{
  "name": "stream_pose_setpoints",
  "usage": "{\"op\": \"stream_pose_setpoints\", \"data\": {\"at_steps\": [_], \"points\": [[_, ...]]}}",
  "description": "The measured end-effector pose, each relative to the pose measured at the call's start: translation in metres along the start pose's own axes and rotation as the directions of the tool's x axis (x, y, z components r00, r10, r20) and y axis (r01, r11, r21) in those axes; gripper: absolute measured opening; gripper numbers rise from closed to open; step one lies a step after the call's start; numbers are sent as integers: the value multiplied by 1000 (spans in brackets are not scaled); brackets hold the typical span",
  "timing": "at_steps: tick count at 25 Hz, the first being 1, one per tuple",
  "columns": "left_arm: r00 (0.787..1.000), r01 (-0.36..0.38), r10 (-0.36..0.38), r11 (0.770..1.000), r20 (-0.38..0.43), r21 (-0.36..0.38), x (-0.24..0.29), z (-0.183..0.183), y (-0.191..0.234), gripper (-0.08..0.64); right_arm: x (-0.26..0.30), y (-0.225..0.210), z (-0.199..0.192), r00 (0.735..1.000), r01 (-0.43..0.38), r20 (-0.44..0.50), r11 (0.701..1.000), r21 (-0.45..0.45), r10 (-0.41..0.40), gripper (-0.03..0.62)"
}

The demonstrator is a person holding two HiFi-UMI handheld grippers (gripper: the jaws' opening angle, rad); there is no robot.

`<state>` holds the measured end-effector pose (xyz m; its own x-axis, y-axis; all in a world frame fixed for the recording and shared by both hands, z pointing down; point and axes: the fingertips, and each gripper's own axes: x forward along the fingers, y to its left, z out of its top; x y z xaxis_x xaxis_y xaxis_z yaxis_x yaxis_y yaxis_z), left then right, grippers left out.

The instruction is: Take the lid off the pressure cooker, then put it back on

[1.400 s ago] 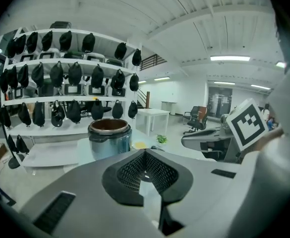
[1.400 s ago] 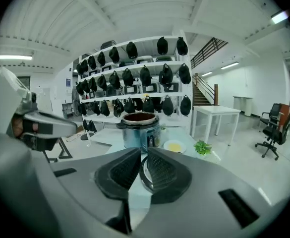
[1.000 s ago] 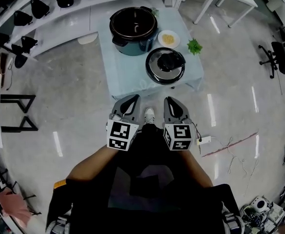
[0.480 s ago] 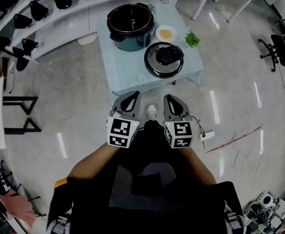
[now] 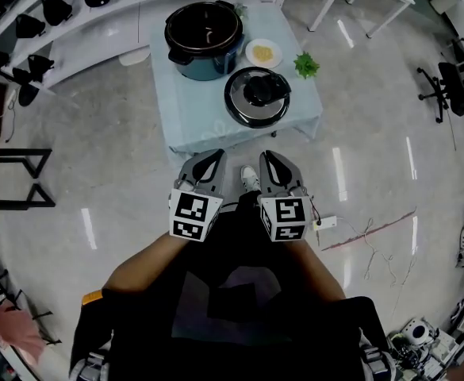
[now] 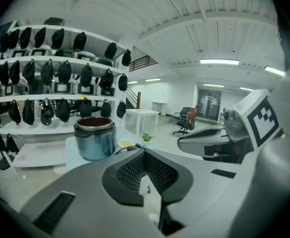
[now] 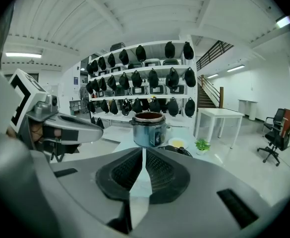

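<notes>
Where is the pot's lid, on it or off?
Off. The pot stands open, and its lid lies beside it on the table.

Ahead of me stands a low table [image 5: 188,109] under a pale blue cloth, set on the glossy grey floor [image 5: 120,173]. The pressure cooker [image 5: 204,32] sits open at its far left. The lid [image 5: 256,96] lies flat near the front right, close to the pot. A small white plate [image 5: 263,53] with something yellow sits just behind the lid, and a green sprig [image 5: 305,65] lies by the right edge.
</notes>
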<state>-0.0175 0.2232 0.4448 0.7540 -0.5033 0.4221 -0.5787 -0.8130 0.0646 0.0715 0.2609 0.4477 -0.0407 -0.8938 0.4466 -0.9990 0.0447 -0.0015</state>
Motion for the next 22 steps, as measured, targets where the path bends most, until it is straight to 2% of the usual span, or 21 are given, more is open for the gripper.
{"op": "stream_pose_setpoints", "data": {"at_steps": [2, 5, 8, 13, 18, 22], "points": [[998, -63, 63, 998, -2, -21, 10, 4, 13, 8, 17, -11, -1, 999, -39, -9, 999, -7, 39, 37], [990, -139, 139, 986, -10, -94, 31, 12, 24, 8, 42, -29, 7, 994, -106, -20, 994, -37, 105, 37], [987, -162, 162, 981, -17, -106, 57, 21, 20, 8, 65, -53, 13, 988, -155, -25, 985, -70, 154, 37], [976, -219, 216, 968, -36, -125, 94, 31, 23, 8, 96, -93, 13, 981, -189, -46, 978, -89, 186, 38], [966, -257, 253, 957, -47, -134, 122, 39, 20, 8, 117, -115, 15, 970, -241, -61, 965, -108, 235, 38], [952, -305, 300, 940, -57, -152, 132, 40, 25, 8, 132, -125, 14, 960, -279, -75, 952, -123, 271, 40]]}}
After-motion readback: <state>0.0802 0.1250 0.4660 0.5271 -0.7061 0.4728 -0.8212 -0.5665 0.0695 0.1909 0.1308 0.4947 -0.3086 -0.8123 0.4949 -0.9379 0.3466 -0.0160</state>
